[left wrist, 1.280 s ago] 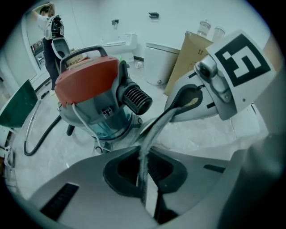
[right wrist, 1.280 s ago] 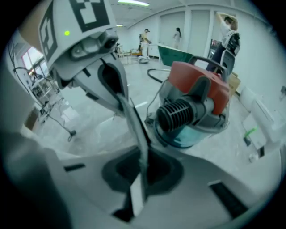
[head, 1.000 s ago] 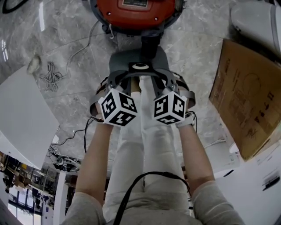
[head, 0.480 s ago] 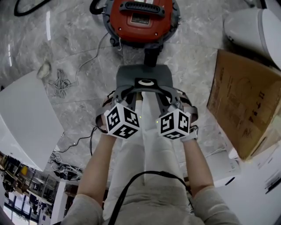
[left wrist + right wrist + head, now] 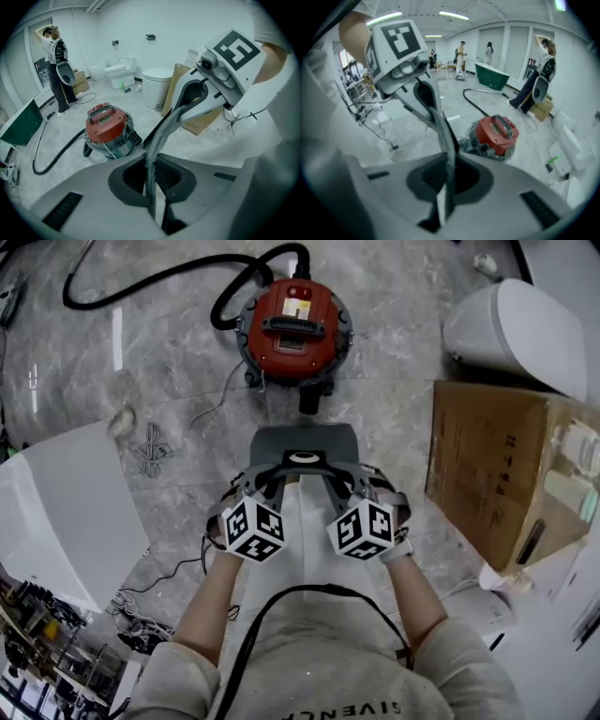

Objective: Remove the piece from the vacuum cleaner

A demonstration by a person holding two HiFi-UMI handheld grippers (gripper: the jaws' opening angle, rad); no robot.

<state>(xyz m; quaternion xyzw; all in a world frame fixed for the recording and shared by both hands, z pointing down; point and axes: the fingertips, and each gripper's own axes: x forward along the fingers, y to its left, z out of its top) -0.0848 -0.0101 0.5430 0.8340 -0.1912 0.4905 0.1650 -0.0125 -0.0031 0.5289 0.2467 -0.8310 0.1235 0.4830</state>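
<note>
The red vacuum cleaner (image 5: 295,329) stands on the marble floor, its black hose (image 5: 159,277) curling off to the left. Nearer to me, a grey moulded piece (image 5: 302,442) with a round dark recess and vent slots is held up in the air, apart from the cleaner. My left gripper (image 5: 265,486) and right gripper (image 5: 339,486) are both shut on the thin arched band across that piece, one at each end. In the left gripper view the left gripper (image 5: 157,213) pinches the band over the grey piece (image 5: 84,187). In the right gripper view the right gripper (image 5: 443,206) does likewise.
A cardboard box (image 5: 487,465) stands at the right, with a white rounded fixture (image 5: 516,329) behind it. A white panel (image 5: 66,512) lies at the left, with loose cables (image 5: 150,446) beside it. A person (image 5: 56,61) stands across the room near a toilet (image 5: 119,75).
Both grippers have risen together with the grey piece. The vacuum cleaner now looks smaller and lies wholly in view, with its hose showing.
</note>
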